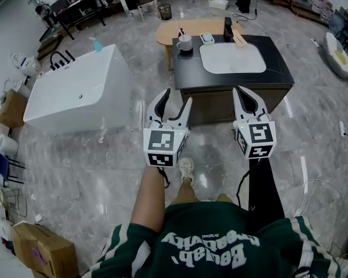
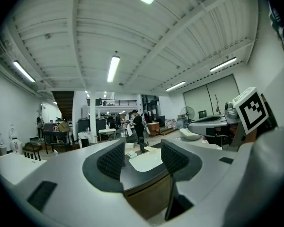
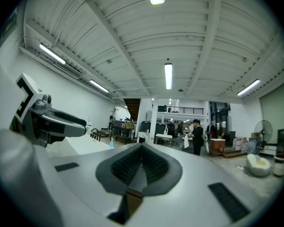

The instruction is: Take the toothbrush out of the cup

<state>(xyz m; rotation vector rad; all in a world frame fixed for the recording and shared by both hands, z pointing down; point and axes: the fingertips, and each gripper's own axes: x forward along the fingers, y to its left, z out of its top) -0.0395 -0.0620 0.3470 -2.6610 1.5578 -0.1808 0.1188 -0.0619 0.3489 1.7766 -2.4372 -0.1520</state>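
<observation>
A white cup (image 1: 184, 42) with a toothbrush (image 1: 181, 33) standing in it sits on the far left corner of the black vanity counter (image 1: 278, 68). Both grippers hang in the air in front of the counter, well short of the cup. My left gripper (image 1: 177, 97) is open and empty; between its jaws I see the white sink basin (image 2: 146, 160). My right gripper (image 1: 243, 94) is shut with nothing in it, and its pads (image 3: 154, 164) leave only a thin slit. The cup is not visible in either gripper view.
A soap dish (image 1: 207, 37) and black faucet (image 1: 228, 28) stand behind the white basin (image 1: 232, 58). A white bathtub (image 1: 75, 88) is at the left, an oval wooden table (image 1: 168, 33) behind the counter, a cardboard box (image 1: 40, 248) at bottom left.
</observation>
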